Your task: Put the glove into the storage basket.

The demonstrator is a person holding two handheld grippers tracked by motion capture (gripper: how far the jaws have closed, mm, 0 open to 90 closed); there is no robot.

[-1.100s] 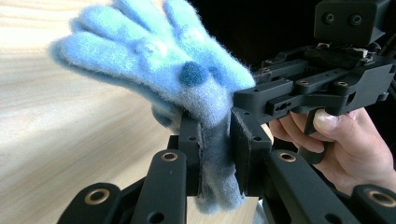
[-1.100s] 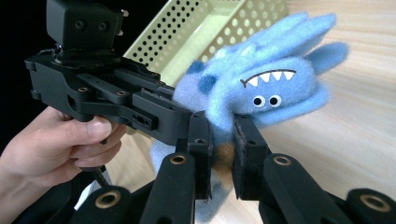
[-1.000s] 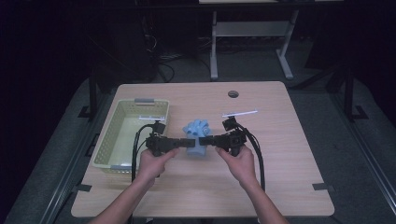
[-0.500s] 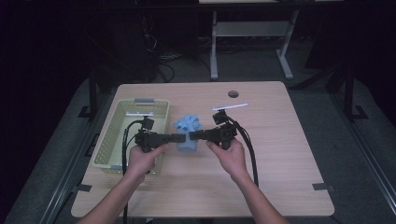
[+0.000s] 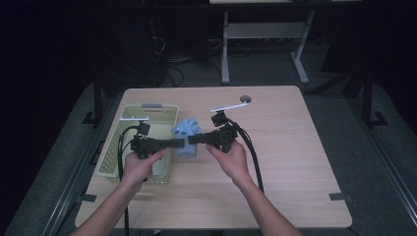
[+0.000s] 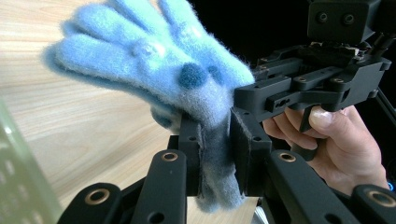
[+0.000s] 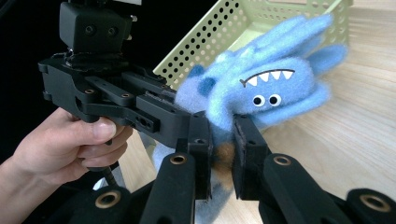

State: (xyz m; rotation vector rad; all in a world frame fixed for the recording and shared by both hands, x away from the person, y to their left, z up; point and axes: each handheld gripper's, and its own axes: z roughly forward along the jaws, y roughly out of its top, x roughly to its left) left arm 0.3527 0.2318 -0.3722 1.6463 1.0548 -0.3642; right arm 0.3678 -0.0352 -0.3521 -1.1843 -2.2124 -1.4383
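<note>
Two hand-held grippers are clamped on one blue fuzzy monster glove (image 5: 187, 137): the left hand-held gripper (image 5: 178, 143) and the right hand-held gripper (image 5: 193, 139) are nearly shut on its cuff from opposite sides. The glove is held between them above the surface (image 5: 295, 172), fingers pointing away from the person, just beside the green perforated basket (image 5: 129, 147), which lies on the left hand's side.

Blue fuzzy glove (image 6: 154, 56) cuff hidden between jaws; fingertips blurred.
</note>
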